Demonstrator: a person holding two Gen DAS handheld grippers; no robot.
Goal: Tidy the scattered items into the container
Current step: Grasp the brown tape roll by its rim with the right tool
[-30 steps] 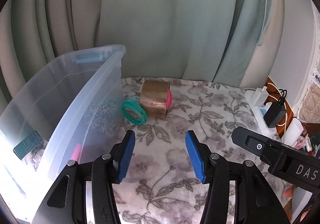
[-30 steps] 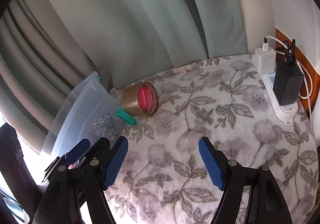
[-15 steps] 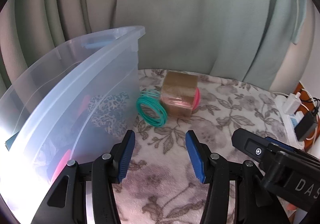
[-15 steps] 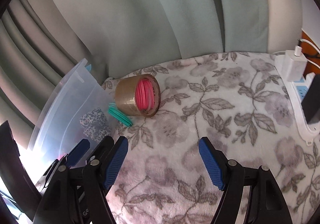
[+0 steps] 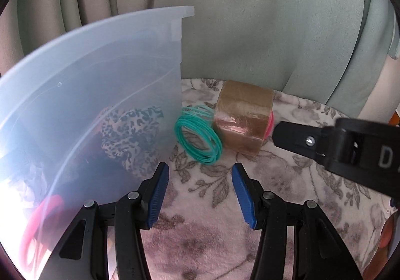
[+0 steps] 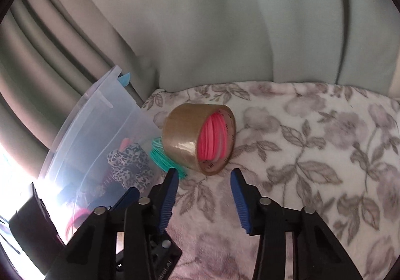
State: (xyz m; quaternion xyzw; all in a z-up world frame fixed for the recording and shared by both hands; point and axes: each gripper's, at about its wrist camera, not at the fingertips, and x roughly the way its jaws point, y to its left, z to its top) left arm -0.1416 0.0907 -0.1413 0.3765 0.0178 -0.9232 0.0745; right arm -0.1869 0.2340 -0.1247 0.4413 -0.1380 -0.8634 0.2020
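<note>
Lying on its side on the floral blanket (image 6: pixel 312 145), the roll of brown packing tape (image 6: pixel 197 140) sits just ahead of the right tool (image 6: pixel 203 198), slightly left of the line between its blue pads; its open core faces that tool and shows pink loops (image 6: pixel 212 135) tucked inside; the right tool's jaws have just been closing, yet they stand apart with only blanket between them, touching nothing. Against the far side of the tape rests a coil of teal cord (image 5: pixel 198 139), propped on edge between the roll and the wall of the clear plastic storage bin (image 5: pixel 87 105); from the left wrist view this coil lies just beyond the left tool (image 5: pixel 198 193), a little left of its centre line, and the tape (image 5: pixel 243 120) stands beside it to the right. The left tool is likewise released, its pads parted over bare blanket and gripping nothing; the black body of the right tool (image 5: pixel 337 145) reaches in from the right edge of that view, near the tape. Inside the bin, seen through its wall, lie a leopard-print fabric piece (image 5: pixel 132 135) and something pink (image 5: pixel 37 227) lower down, too blurred to name; grey-green curtains (image 6: pixel 200 17) hang behind the blanket and the bin.
</note>
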